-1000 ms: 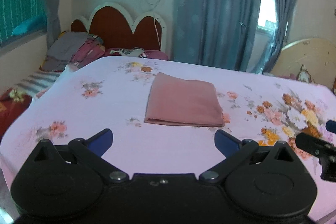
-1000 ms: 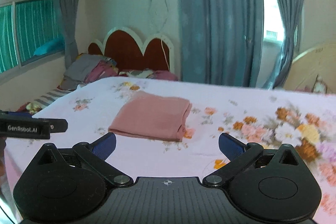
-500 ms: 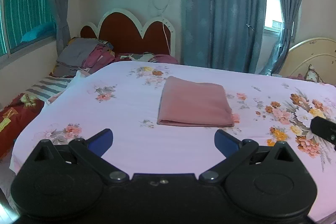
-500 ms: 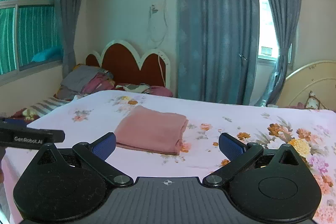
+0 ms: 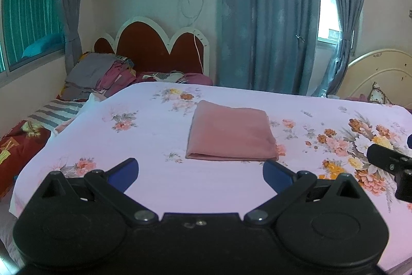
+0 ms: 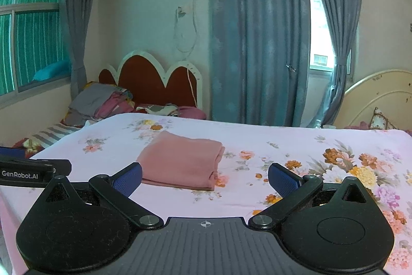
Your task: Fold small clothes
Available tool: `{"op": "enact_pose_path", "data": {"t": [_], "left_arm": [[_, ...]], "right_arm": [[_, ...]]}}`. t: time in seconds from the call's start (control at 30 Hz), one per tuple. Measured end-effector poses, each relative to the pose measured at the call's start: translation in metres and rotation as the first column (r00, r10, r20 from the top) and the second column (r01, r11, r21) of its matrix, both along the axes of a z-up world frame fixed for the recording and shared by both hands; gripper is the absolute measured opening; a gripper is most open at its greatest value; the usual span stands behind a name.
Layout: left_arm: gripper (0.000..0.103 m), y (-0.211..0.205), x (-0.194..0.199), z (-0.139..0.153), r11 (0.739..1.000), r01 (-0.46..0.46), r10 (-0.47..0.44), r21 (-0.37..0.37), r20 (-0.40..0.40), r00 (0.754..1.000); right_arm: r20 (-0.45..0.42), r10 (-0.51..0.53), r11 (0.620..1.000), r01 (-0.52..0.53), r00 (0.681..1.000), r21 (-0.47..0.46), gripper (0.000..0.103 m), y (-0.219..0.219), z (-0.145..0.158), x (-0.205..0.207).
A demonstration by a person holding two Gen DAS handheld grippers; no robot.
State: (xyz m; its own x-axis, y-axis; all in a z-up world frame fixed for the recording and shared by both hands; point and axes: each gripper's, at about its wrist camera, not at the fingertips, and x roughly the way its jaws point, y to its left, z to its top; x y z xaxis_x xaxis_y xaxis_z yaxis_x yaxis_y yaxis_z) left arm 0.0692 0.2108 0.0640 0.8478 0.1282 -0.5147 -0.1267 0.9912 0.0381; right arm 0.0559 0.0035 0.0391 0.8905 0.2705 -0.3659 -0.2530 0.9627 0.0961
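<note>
A pink cloth (image 5: 229, 132) lies folded into a flat rectangle in the middle of the floral bed sheet (image 5: 154, 135). My left gripper (image 5: 200, 173) hovers open just short of the cloth's near edge, nothing between its blue pads. In the right wrist view the same folded cloth (image 6: 181, 160) sits ahead and slightly left. My right gripper (image 6: 204, 181) is open and empty, its left pad (image 6: 127, 178) close to the cloth's near corner. The right gripper's body (image 5: 391, 166) shows at the right edge of the left wrist view, and the left gripper's body (image 6: 31, 172) at the left edge of the right one.
A pile of grey and pink clothes (image 5: 100, 74) lies at the far left by the red headboard (image 5: 154, 48). Blue curtains (image 5: 267, 17) hang behind the bed. A cream headboard (image 5: 378, 74) stands at the far right. The sheet's near edge drops off at the left.
Both grippers have risen and tilted up, so more of the wall and curtains shows. The folded cloth has not moved and both grippers stay open.
</note>
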Motion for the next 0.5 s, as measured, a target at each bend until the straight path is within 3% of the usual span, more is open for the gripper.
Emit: {"op": "enact_pose_path", "data": {"t": [0.5], "left_arm": [[0.103, 0.0027, -0.0030, 0.0018, 1.000, 0.003, -0.003, -0.004, -0.003, 1.000]], "right_arm": [[-0.005, 0.012, 1.000, -0.012, 1.000, -0.001, 0.103, 0.0016, 0.0008, 0.0000]]}}
